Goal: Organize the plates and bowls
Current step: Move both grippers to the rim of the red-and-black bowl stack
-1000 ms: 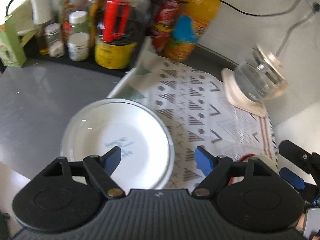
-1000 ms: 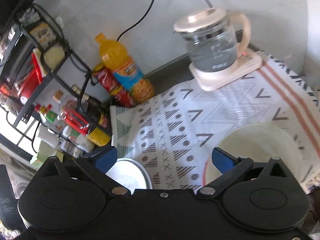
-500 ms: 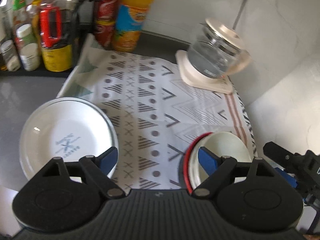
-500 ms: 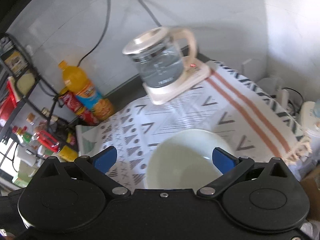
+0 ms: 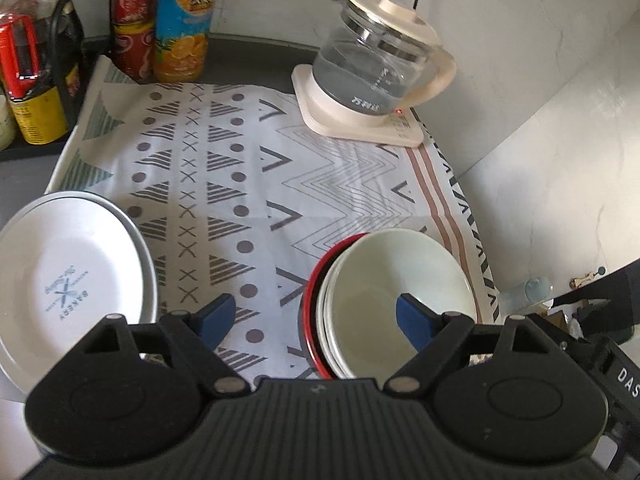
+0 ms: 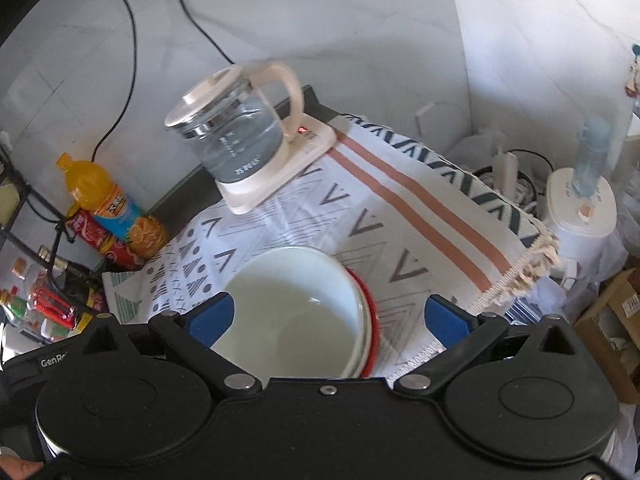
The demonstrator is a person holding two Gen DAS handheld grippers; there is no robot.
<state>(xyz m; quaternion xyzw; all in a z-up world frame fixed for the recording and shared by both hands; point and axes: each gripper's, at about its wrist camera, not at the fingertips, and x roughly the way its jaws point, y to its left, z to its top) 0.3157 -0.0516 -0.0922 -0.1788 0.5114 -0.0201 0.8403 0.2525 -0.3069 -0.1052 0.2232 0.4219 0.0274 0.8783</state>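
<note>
A stack of white plates (image 5: 68, 280) with a blue bakery print lies at the left on the patterned cloth's edge. A stack of white bowls (image 5: 392, 292) sits nested in a red-rimmed bowl (image 5: 310, 304) at the right; it also shows in the right wrist view (image 6: 296, 312). My left gripper (image 5: 316, 318) is open and empty, above the cloth between the plates and the bowls. My right gripper (image 6: 326, 318) is open and empty, its jaws spread over the bowl stack without touching it.
A glass kettle (image 5: 376, 68) on a cream base stands at the back of the patterned cloth (image 5: 240, 168). An orange juice bottle (image 5: 184, 28), red cans (image 5: 132, 24) and a rack of jars stand at the back left. The cloth's fringed edge (image 6: 528, 264) is the table's right end.
Both grippers have swung to the right. The left view moved from the plates toward the bowl stack; the right view moved from the bottles to above the bowls. Both stayed open.
</note>
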